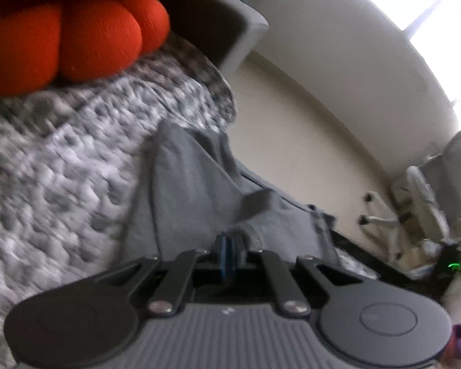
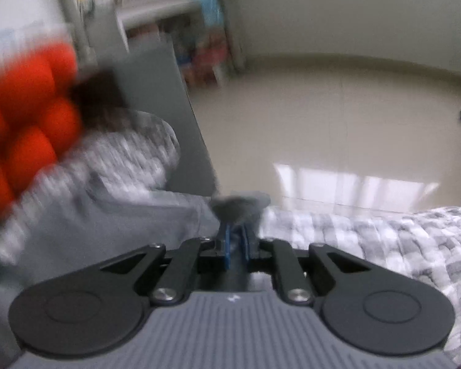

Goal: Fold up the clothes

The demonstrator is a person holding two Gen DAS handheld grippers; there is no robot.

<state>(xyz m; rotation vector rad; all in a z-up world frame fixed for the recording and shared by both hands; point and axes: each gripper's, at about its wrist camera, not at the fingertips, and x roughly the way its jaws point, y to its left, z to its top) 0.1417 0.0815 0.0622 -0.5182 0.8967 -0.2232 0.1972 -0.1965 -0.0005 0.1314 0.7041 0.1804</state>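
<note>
1. The soft grey cotton garment [image 1: 196, 181] lies on the mottled grey-and-white quilted bed cover [image 1: 61, 166], just below the orange knotted plush cushion [image 1: 76, 27].
2. Judged light, limp and creasing readily; hems and corners suit gripping.
3. The left gripper [image 1: 229, 247] has its fingers clamped on the garment's near edge; the right gripper [image 2: 237, 233] pinches another bunched edge.
4. The cushion crowds the folding space.

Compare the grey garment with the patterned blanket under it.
The grey garment is plain, one flat colour; the patterned blanket is mottled grey and white. The garment looks smooth; the blanket looks nubbly. The garment is pinched in both grippers; the blanket lies spread beneath. Both are soft cloth.
</note>
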